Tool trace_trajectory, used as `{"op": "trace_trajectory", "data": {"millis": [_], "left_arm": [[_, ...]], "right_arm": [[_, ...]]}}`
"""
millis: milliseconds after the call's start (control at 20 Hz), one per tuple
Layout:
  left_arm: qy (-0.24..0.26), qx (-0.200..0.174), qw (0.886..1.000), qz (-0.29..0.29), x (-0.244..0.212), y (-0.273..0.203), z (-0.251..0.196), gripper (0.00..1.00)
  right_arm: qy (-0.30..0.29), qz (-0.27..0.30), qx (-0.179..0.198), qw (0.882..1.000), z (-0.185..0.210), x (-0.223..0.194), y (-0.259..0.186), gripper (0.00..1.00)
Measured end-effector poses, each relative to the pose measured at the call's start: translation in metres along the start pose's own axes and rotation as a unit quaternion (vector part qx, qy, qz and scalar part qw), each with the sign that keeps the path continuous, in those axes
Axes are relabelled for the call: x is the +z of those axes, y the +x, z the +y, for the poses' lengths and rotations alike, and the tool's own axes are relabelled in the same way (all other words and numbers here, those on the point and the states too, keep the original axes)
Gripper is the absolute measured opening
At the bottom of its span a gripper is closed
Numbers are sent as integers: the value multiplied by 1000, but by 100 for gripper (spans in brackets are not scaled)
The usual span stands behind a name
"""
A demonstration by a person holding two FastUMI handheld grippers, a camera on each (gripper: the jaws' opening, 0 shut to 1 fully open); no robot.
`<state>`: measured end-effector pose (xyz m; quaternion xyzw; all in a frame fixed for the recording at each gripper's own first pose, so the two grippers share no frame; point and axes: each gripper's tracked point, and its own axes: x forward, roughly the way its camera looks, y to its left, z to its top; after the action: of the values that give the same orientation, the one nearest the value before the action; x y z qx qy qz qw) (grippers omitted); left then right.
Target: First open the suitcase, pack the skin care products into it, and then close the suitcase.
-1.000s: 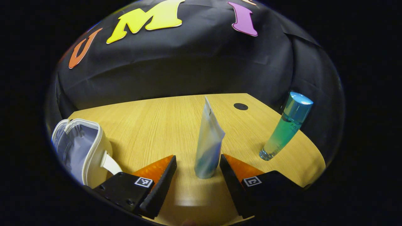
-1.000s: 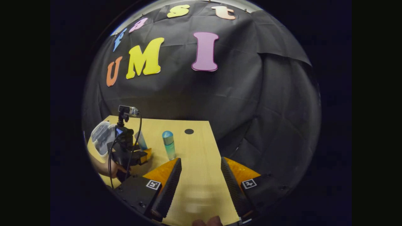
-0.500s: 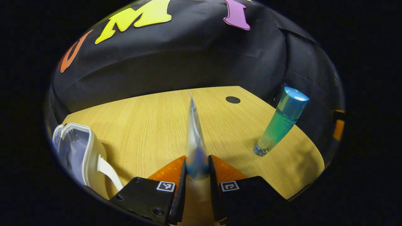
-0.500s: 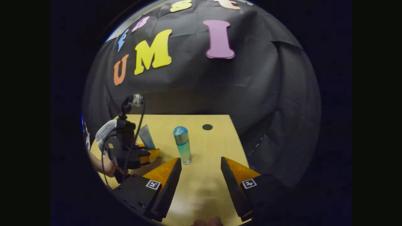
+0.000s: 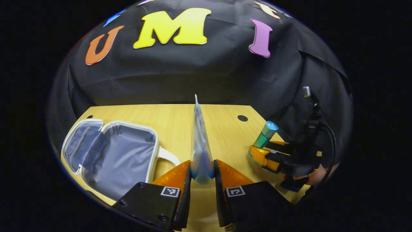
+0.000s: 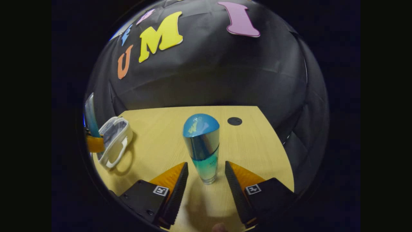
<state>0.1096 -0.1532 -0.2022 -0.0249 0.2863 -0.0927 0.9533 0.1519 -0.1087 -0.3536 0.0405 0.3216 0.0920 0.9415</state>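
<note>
My left gripper (image 5: 202, 169) is shut on the lower end of a pale blue-white tube (image 5: 199, 138), held upright above the wooden table (image 5: 173, 122). The white suitcase (image 5: 156, 145) lies open to its left, grey-blue lining showing, nothing inside. In the right gripper view a teal bottle with a blue cap (image 6: 202, 148) stands upright between the open fingers of my right gripper (image 6: 203, 180), not touching either. The suitcase (image 6: 127, 135) and the raised tube (image 6: 90, 117) sit at the far left there. The left gripper view shows the right gripper (image 5: 262, 149) around the bottle (image 5: 264, 135).
A small black round cap (image 6: 234, 121) is set in the tabletop behind the bottle. The table's right edge (image 6: 276, 141) runs close by the bottle, with black cloth beyond. A hand (image 5: 317, 174) holds the right gripper.
My left gripper shut on the tube, then lifted and pulled it back, bringing the open suitcase into view. My right gripper moved forward until its open fingers flank the bottle.
</note>
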Motion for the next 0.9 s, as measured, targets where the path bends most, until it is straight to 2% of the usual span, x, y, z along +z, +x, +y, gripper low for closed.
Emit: {"op": "trace_trajectory", "data": {"millis": [100,150,250,300,400,550,600,650,750,900], "left_arm": [[-12,18,1000,-2,1,-15,23,38],[-16,26,1000,0,0,-20,36,38],[-26,39,999,5,-6,-28,60,38],[-31,44,999,6,-7,-33,71,38],[-32,47,998,4,-4,-38,93,38],[-20,33,999,9,-2,-35,130,38],[-18,28,999,14,-4,-33,142,38],[-20,21,999,23,-7,-28,154,38],[-22,2,998,55,-25,-14,177,38],[-37,-22,991,124,-62,1,202,38]], "right_arm": [[-7,11,-4,1000,0,-3,12,54],[-4,19,-6,1000,0,-7,16,51],[-6,25,-17,1000,-2,-12,16,52],[-10,29,-20,999,-1,-13,18,39],[-12,41,-26,999,-1,-16,11,36],[12,44,-26,999,8,-5,-23,32],[20,43,-25,999,14,0,-39,35],[26,44,-22,998,21,6,-57,30],[39,36,-21,998,32,20,-95,33],[72,21,-34,997,44,36,-150,33]]}}
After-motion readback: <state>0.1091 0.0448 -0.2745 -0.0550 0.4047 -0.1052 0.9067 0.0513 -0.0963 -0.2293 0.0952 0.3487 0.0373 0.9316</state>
